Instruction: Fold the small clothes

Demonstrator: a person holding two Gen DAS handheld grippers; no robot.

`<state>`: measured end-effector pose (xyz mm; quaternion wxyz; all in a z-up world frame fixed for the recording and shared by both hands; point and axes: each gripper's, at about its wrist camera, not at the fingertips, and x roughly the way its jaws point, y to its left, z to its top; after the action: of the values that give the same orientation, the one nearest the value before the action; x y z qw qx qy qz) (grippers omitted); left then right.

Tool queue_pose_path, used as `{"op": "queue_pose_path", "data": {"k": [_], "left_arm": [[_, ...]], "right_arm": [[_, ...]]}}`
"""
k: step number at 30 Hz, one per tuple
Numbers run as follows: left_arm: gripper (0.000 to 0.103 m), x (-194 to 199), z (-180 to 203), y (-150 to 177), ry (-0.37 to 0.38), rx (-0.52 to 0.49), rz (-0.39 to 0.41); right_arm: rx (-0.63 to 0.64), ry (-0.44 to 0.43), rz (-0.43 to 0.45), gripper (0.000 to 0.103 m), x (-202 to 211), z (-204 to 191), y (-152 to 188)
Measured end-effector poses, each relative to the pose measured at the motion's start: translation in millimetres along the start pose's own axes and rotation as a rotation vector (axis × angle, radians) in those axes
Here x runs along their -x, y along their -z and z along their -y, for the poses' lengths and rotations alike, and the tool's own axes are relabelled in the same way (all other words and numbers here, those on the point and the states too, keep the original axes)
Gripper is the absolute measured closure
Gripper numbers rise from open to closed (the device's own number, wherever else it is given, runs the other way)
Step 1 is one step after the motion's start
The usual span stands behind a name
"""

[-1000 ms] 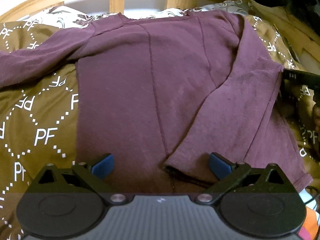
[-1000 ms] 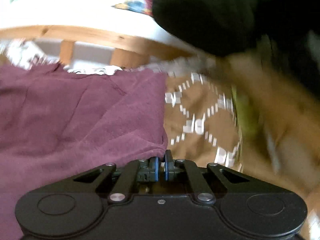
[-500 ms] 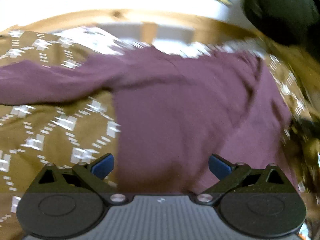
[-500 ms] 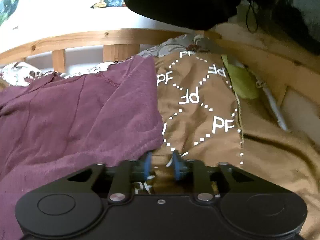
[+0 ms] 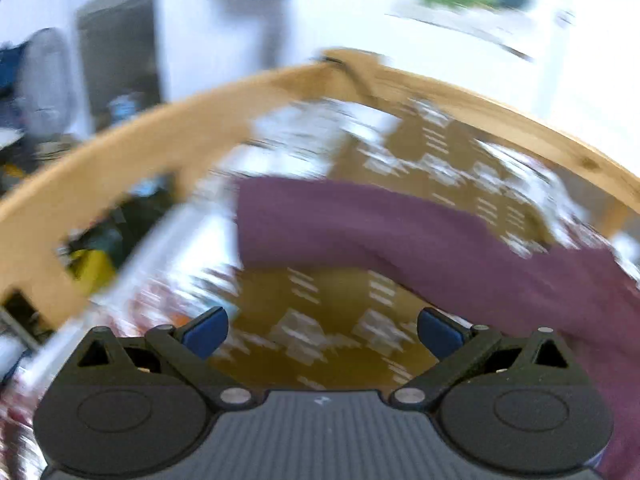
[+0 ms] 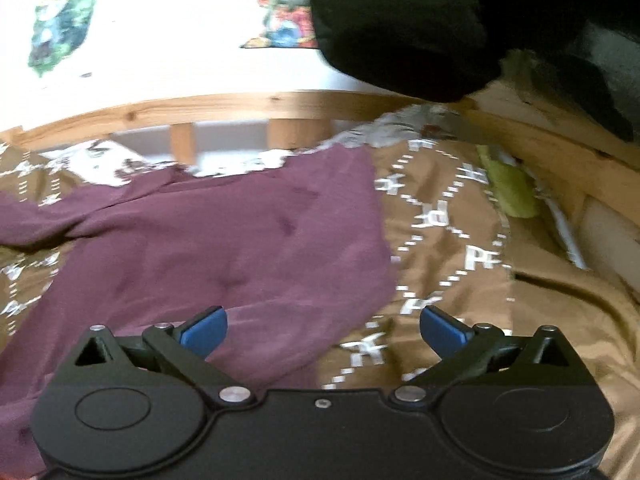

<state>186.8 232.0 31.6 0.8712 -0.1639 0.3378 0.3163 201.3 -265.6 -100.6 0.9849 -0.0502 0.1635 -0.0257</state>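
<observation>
A maroon long-sleeved top (image 6: 224,248) lies flat on a brown patterned bedspread (image 6: 452,248). In the blurred left wrist view its long sleeve (image 5: 380,232) stretches leftward across the bedspread (image 5: 320,308). My left gripper (image 5: 322,334) is open and empty above the bedspread, just in front of the sleeve. My right gripper (image 6: 323,332) is open and empty over the top's right edge, its left finger above the cloth and its right finger above the bedspread.
A wooden bed rail (image 6: 224,108) with slats curves behind the top, and also shows in the left wrist view (image 5: 168,140). A black bulky item (image 6: 408,24) hangs at upper right. A green item (image 6: 512,192) lies by the right rail.
My right gripper opened and let go of the top's edge, then drew back. My left gripper swung left from the top's body toward the left sleeve, staying open.
</observation>
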Motion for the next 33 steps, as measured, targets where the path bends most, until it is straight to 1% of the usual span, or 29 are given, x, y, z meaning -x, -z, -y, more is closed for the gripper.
{"op": "queue_pose_path", "data": {"k": [1, 2, 3, 5, 8, 11, 12, 13, 14, 15, 16, 18, 21, 24, 27, 29, 31, 33], "left_arm": [[0.001, -2, -11, -5, -0.007, 0.020, 0.018], [0.001, -3, -23, -10, 0.003, 0.031, 0.043], [0.001, -6, -34, -17, 0.026, 0.030, 0.063], [0.001, -12, -47, -25, 0.068, 0.027, 0.078], [0.007, -22, -59, -36, 0.143, 0.028, 0.079], [0.021, -33, -59, -39, 0.198, 0.016, 0.062], [0.029, -38, -56, -40, 0.218, -0.002, 0.052], [0.047, -43, -52, -41, 0.235, -0.026, 0.043], [0.060, -46, -50, -43, 0.242, -0.050, 0.038], [0.087, -46, -45, -42, 0.227, -0.077, 0.035], [0.102, -46, -41, -43, 0.208, -0.097, 0.039], [0.102, -37, -36, -47, 0.183, -0.116, 0.062], [0.103, -15, -31, -58, 0.191, -0.126, 0.075], [0.103, 14, -23, -74, 0.209, -0.133, 0.063], [0.103, 37, -9, -91, 0.213, -0.150, -0.017], [0.103, 53, 2, -98, 0.243, -0.154, -0.049], [0.103, 70, 15, -99, 0.264, -0.185, -0.038], [0.103, 91, 35, -96, 0.286, -0.238, -0.004]], "right_arm": [[0.032, -0.005, 0.000, 0.001, -1, -6, 0], [0.060, -0.008, 0.000, 0.001, -1, -11, 2], [0.087, -0.012, -0.003, 0.001, -3, -15, 3], [0.113, -0.026, -0.008, 0.001, -6, -21, 5], [0.110, -0.039, -0.020, 0.001, -12, -23, 7], [0.100, -0.037, -0.026, 0.001, -14, -22, 8], [0.100, -0.035, -0.024, 0.001, -14, -22, 9], [0.101, -0.033, -0.021, 0.001, -14, -21, 9], [0.101, -0.032, -0.019, 0.001, -13, -21, 10], [0.099, -0.029, -0.016, 0.001, -13, -20, 10], [0.097, -0.029, -0.016, 0.001, -13, -20, 10], [0.091, -0.027, -0.014, 0.001, -13, -18, 10], [0.084, -0.028, -0.007, 0.001, -12, -17, 9], [0.079, -0.035, 0.007, 0.001, -9, -17, 8], [0.074, -0.044, 0.019, 0.001, -6, -17, 7], [0.069, -0.051, 0.027, 0.001, -5, -17, 5], [0.062, -0.059, 0.035, 0.001, -2, -16, 4], [0.057, -0.067, 0.046, 0.001, 1, -16, 3]]}}
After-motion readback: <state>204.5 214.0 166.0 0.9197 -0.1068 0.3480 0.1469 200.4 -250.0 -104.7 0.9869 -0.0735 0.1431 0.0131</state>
